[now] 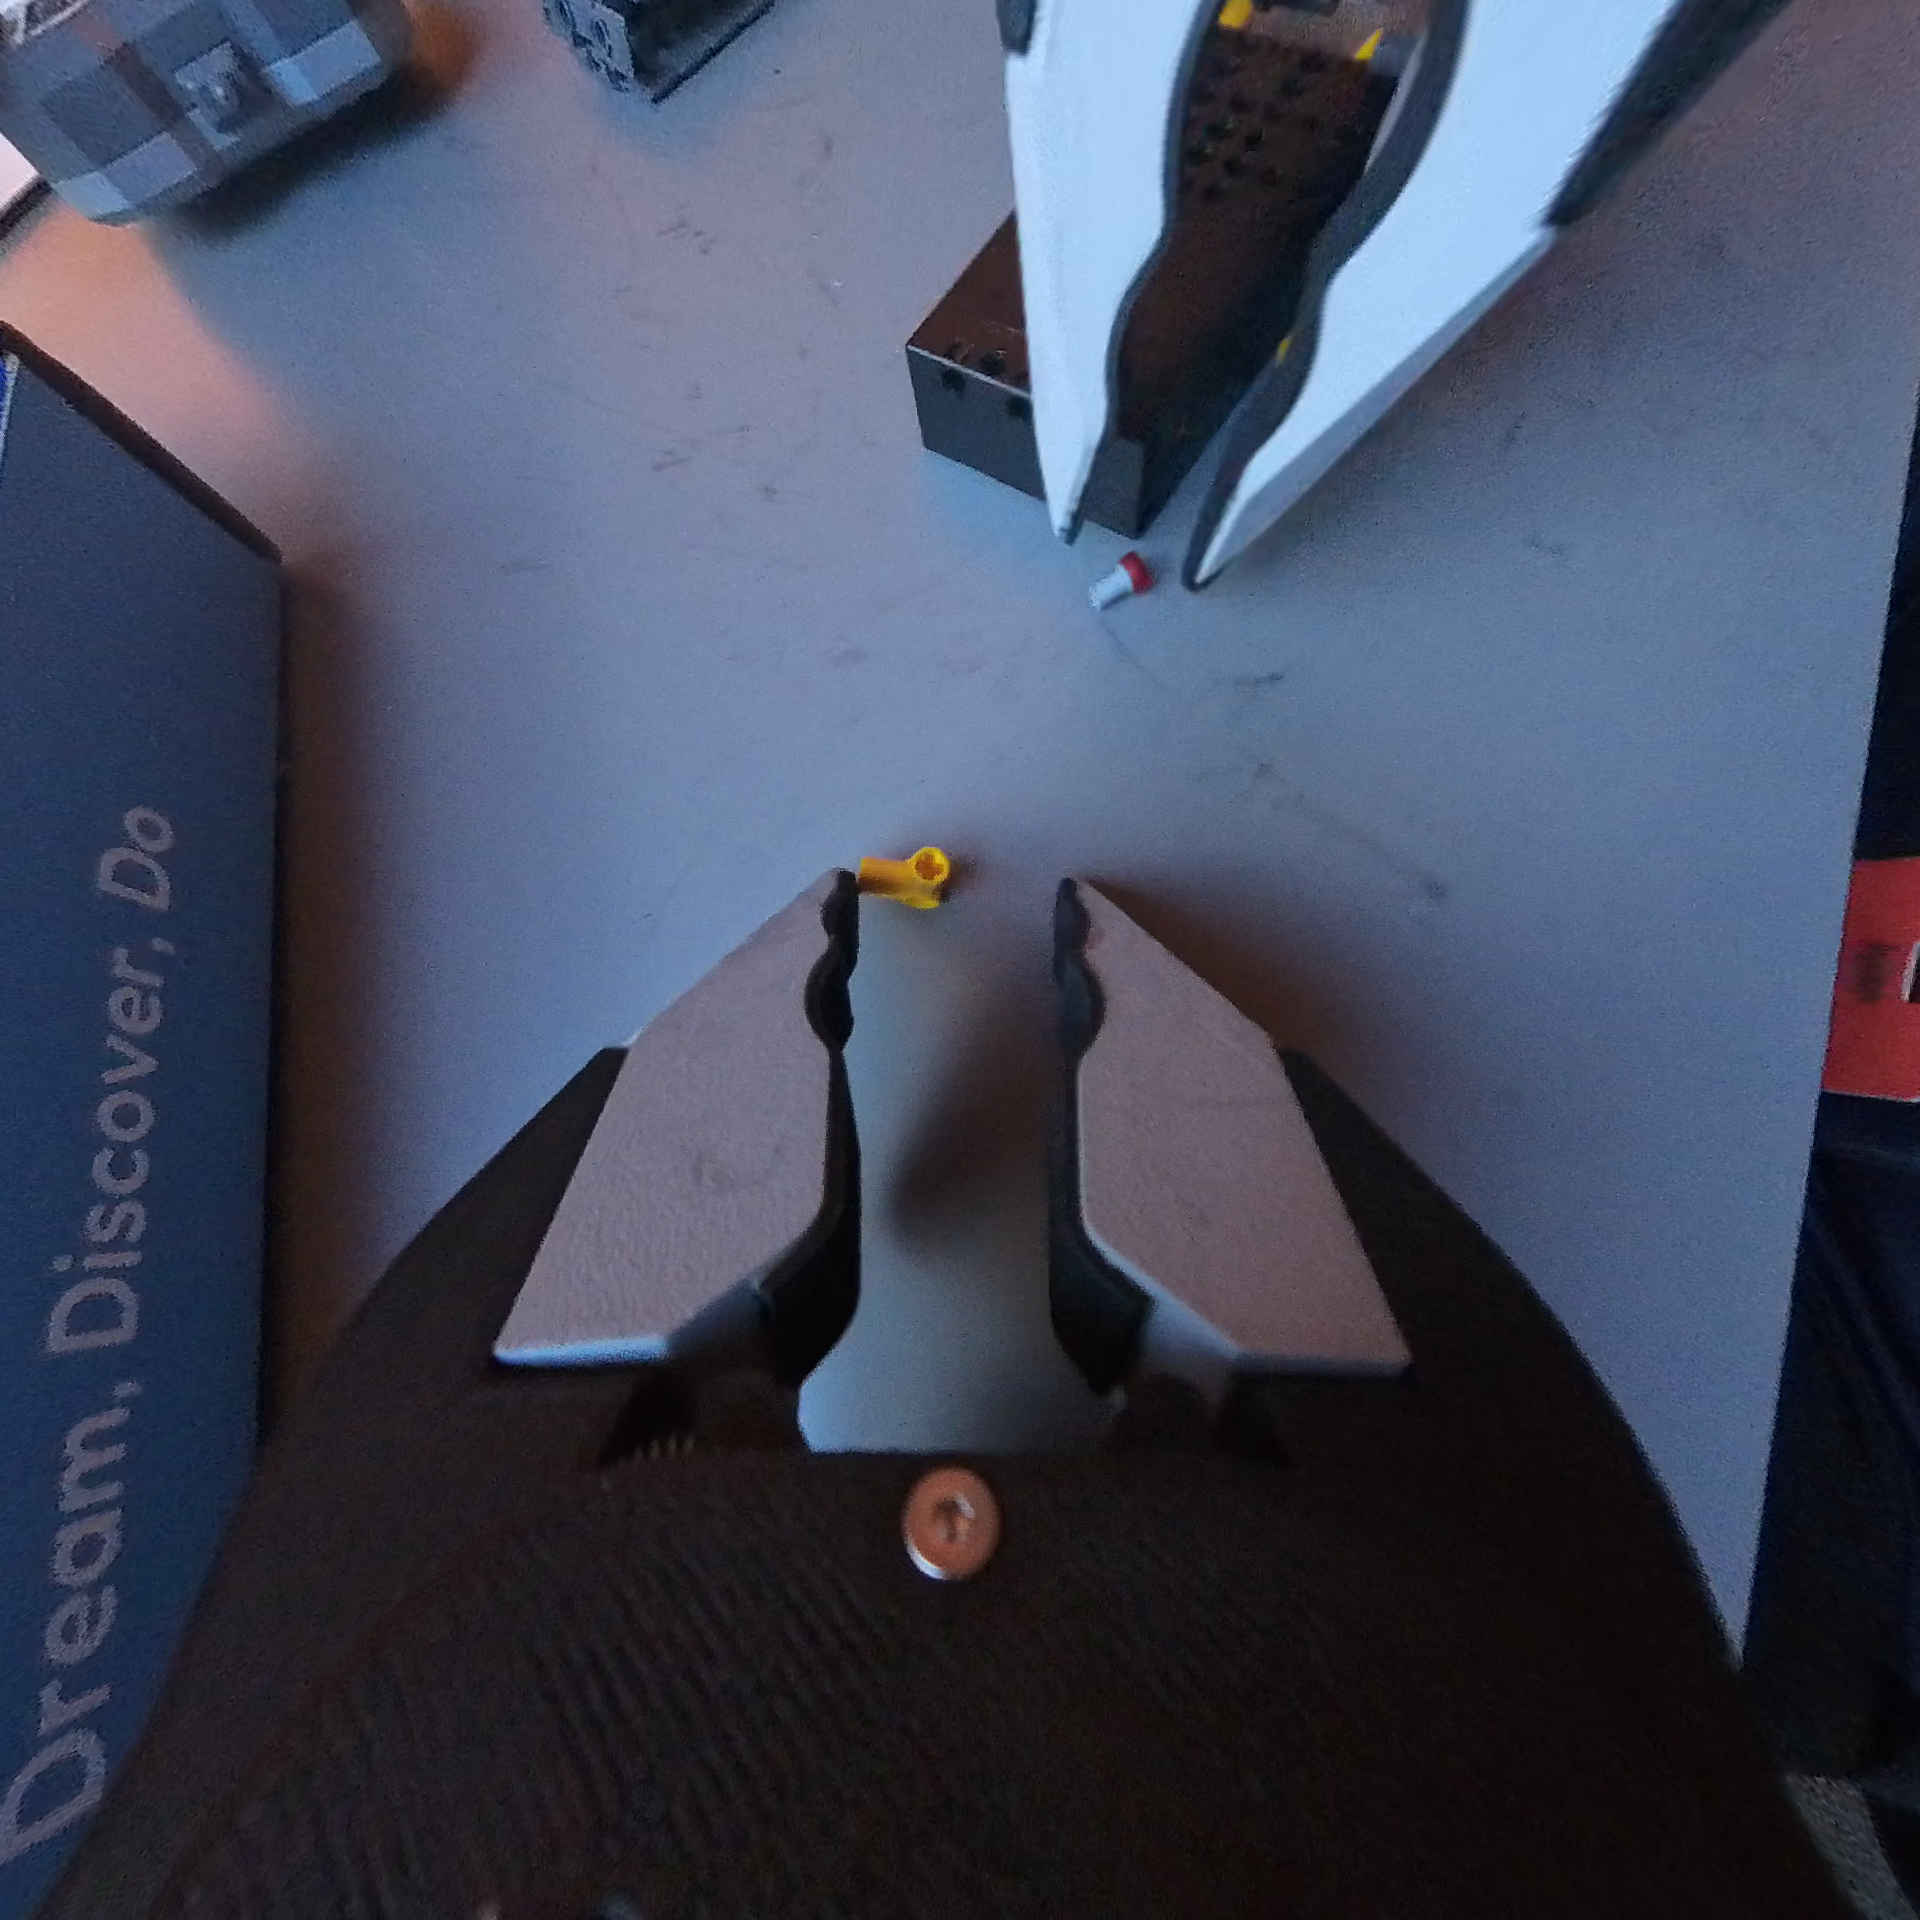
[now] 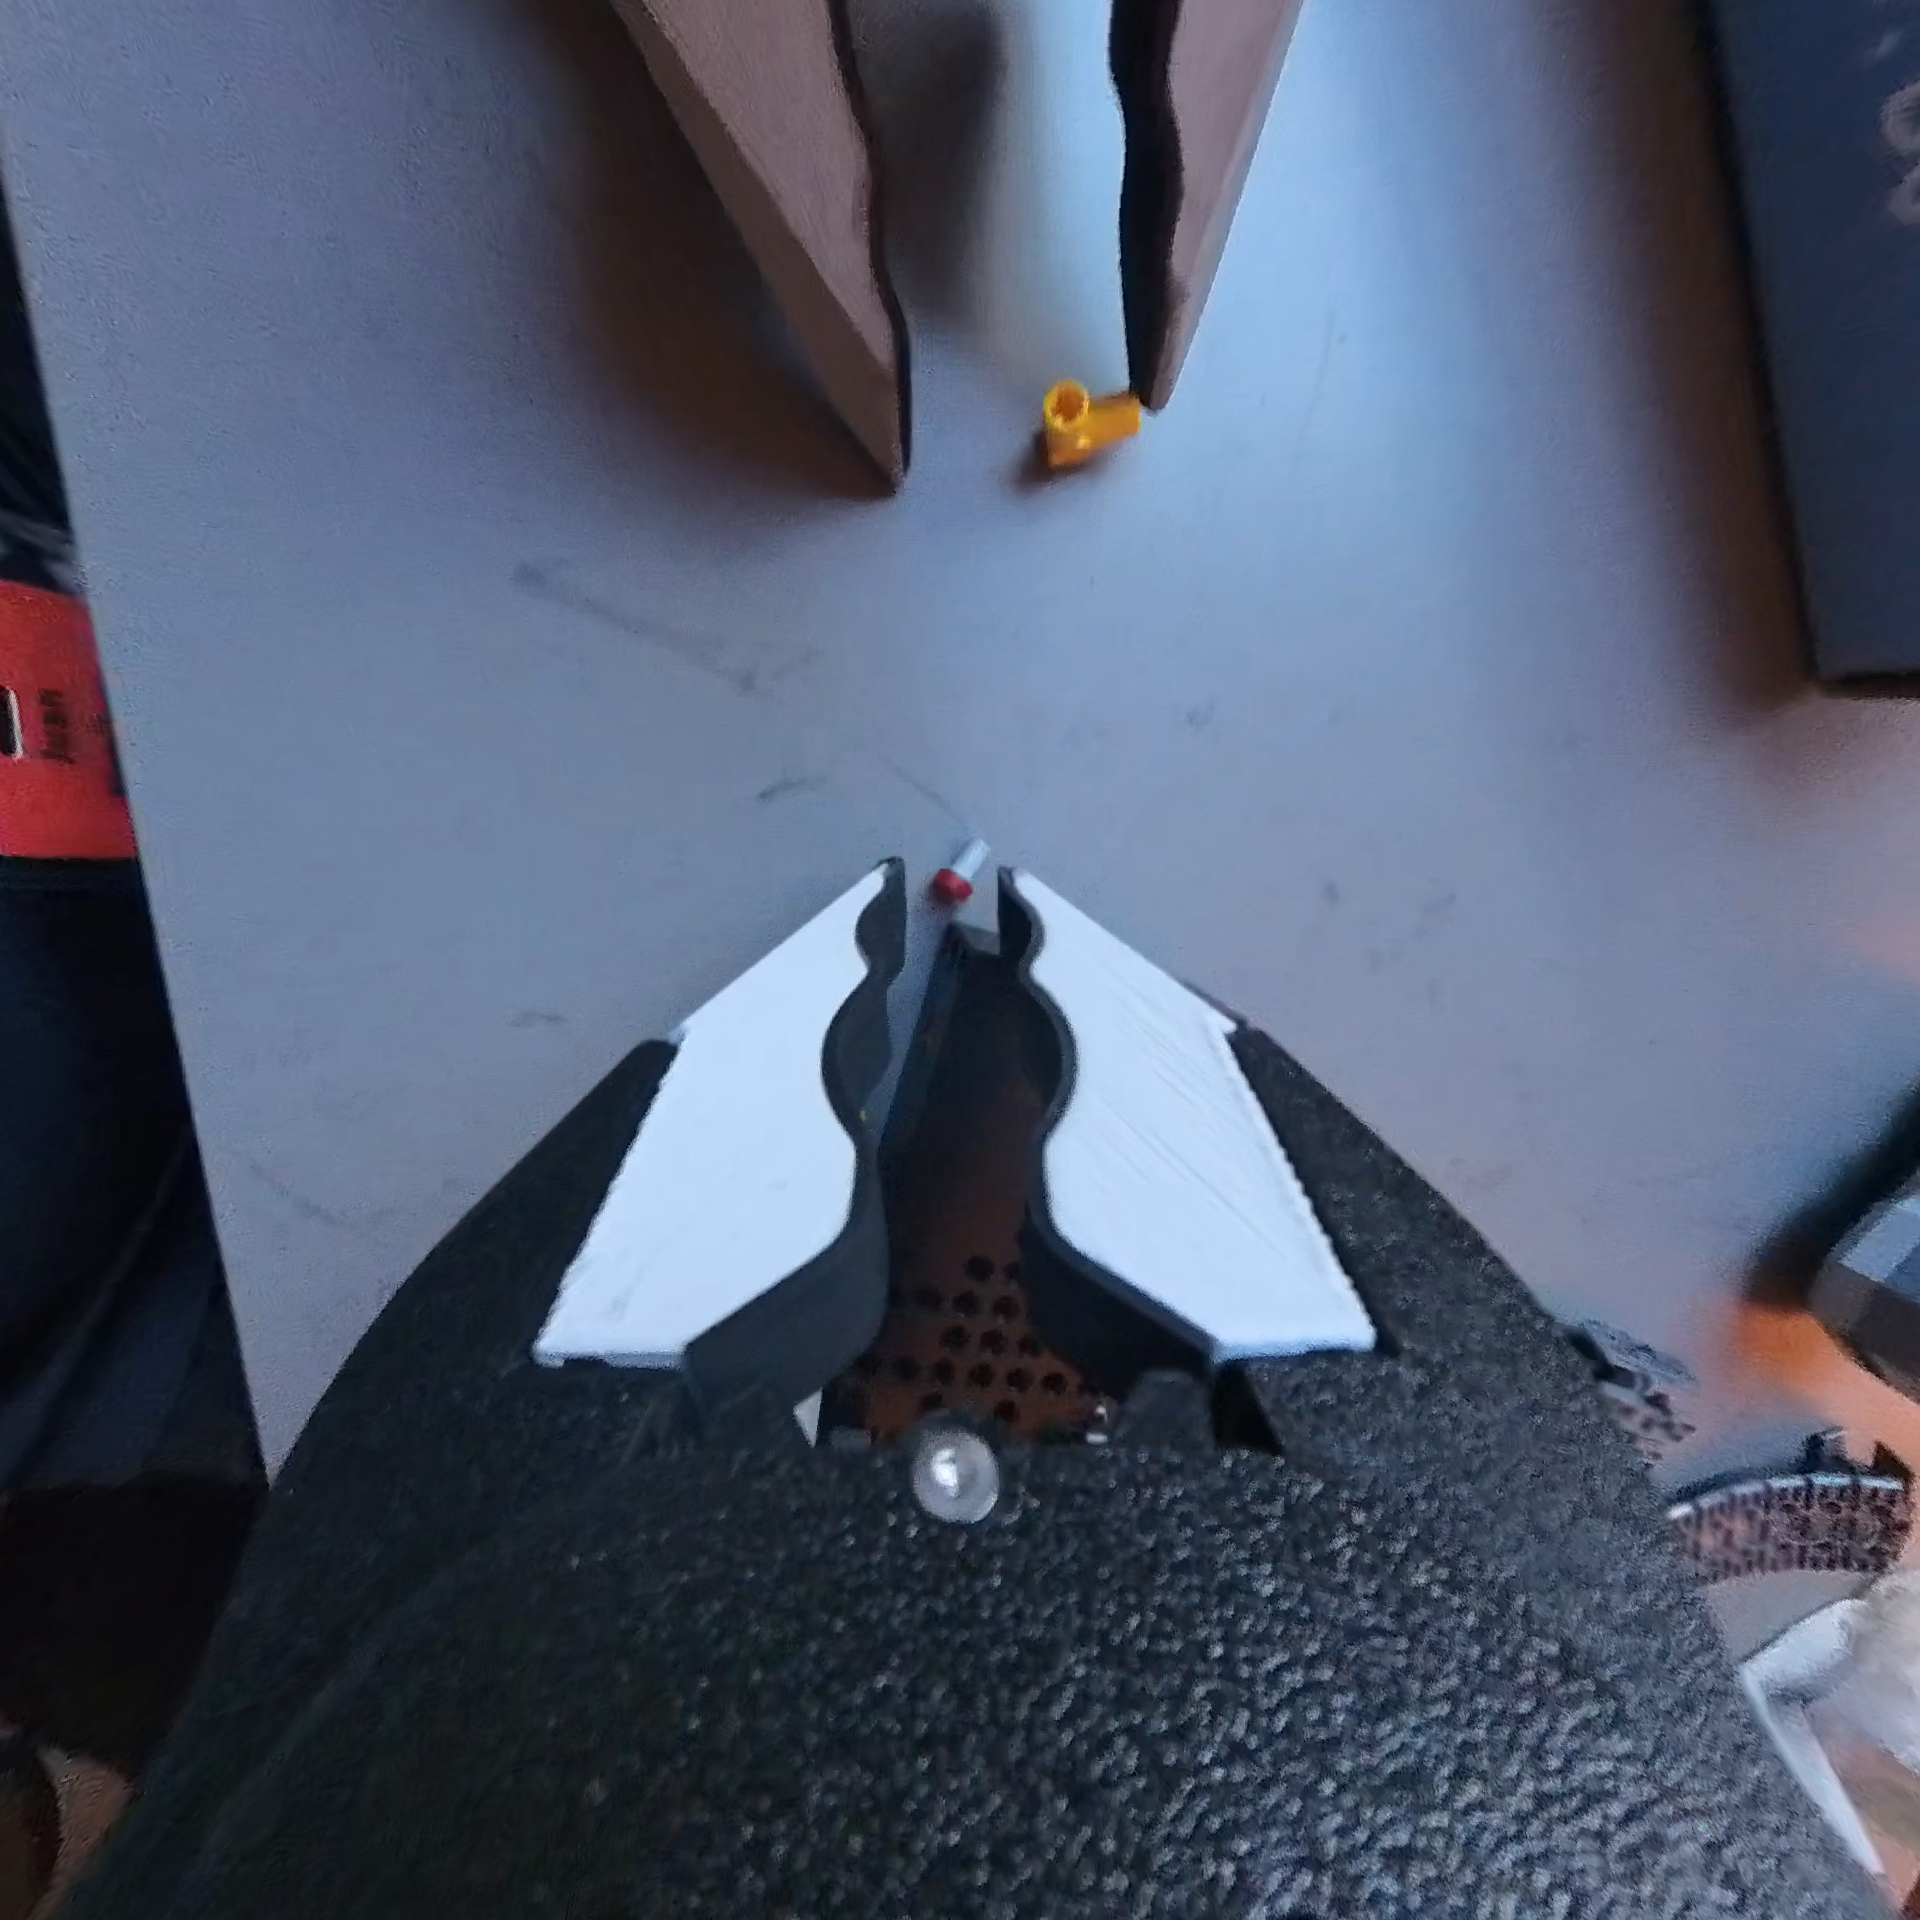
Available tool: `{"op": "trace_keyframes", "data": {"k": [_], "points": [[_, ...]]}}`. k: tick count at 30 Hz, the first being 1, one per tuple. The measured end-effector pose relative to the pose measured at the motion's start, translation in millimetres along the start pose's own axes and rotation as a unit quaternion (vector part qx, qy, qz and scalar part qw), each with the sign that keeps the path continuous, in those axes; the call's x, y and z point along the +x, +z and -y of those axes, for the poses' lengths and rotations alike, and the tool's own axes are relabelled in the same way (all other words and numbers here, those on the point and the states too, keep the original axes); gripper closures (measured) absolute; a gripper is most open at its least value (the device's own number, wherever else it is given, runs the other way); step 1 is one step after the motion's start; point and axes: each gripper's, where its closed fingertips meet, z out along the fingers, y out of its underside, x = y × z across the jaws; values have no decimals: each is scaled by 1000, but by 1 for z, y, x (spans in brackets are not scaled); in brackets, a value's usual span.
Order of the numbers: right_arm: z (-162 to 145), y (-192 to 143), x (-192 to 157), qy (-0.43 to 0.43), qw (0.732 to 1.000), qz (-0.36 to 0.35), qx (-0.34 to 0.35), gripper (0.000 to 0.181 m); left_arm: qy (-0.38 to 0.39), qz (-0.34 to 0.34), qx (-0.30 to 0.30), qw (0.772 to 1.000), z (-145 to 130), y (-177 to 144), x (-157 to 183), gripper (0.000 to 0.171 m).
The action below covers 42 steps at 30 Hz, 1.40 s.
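My left gripper (image 1: 956, 891) is open and low over the grey table (image 1: 623, 540). A small yellow connector piece (image 1: 910, 878) lies on the table touching the tip of its left finger. My right gripper (image 2: 951, 875), with white fingers, is slightly open. A small red-and-white pin (image 2: 958, 875) lies on the table just at its fingertips. A black block with holes (image 2: 966, 1164) shows below and between its fingers. In the left wrist view the right gripper (image 1: 1132, 559) reaches over that block (image 1: 971, 405), with the pin (image 1: 1117, 580) at its tips. The right wrist view shows the left gripper (image 2: 1018, 442) beside the yellow piece (image 2: 1086, 431).
A dark blue box with writing (image 1: 125, 935) lies along the left, and shows in the right wrist view (image 2: 1829, 312). A grey brick-built model (image 1: 187, 94) sits at the far left. A red-and-black item (image 1: 1881, 987) is past the table's right edge. A speckled dark part (image 2: 1787, 1517) lies near the right gripper. Tip to tip, the grippers are about 8 cm apart.
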Motion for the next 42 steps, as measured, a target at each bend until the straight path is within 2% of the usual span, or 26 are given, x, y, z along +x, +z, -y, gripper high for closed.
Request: {"op": "trace_keyframes", "data": {"k": [6, 10, 14, 19, 22, 25, 28, 31, 33, 37, 42], "points": [[-2, 6, -5, 25, 999, 29, 1, 175, 5, -10, 2, 1000, 0, 0, 3, 125], [-2, 5, -4, 26, 999, 17, 16, 176, 11, -11, 14, 1000, 3, -3, 4, 121], [-2, 3, -4, 39, 998, 5, 44, 176, 10, -9, 32, 999, 7, -7, 4, 121], [8, -16, -12, 40, 994, -13, 98, 176, 22, 20, 62, 998, 14, -14, 0, 121], [9, -26, -24, 58, 989, -7, 133, 176, 64, 54, 79, 993, 26, -18, 9, 135], [7, -30, -38, 82, 983, 14, 166, 176, 143, 46, 86, 985, 51, -9, 46, 147], [-1, -28, -46, 110, 978, 32, 176, 176, 239, 60, 57, 967, 60, 11, 72, 153], [-9, -27, -53, 131, 974, 55, 179, 176, 302, 84, 26, 949, 54, 32, 82, 155], [-12, -28, -55, 139, 970, 68, 185, 176, 323, 105, 19, 941, 54, 38, 82, 154], [-14, -30, -54, 158, 964, 84, 198, 176, 345, 134, 42, 928, 68, 39, 84, 157], [-14, -31, -53, 181, 954, 101, 216, 176, 360, 143, 45, 921, 68, 45, 83, 169]]}}
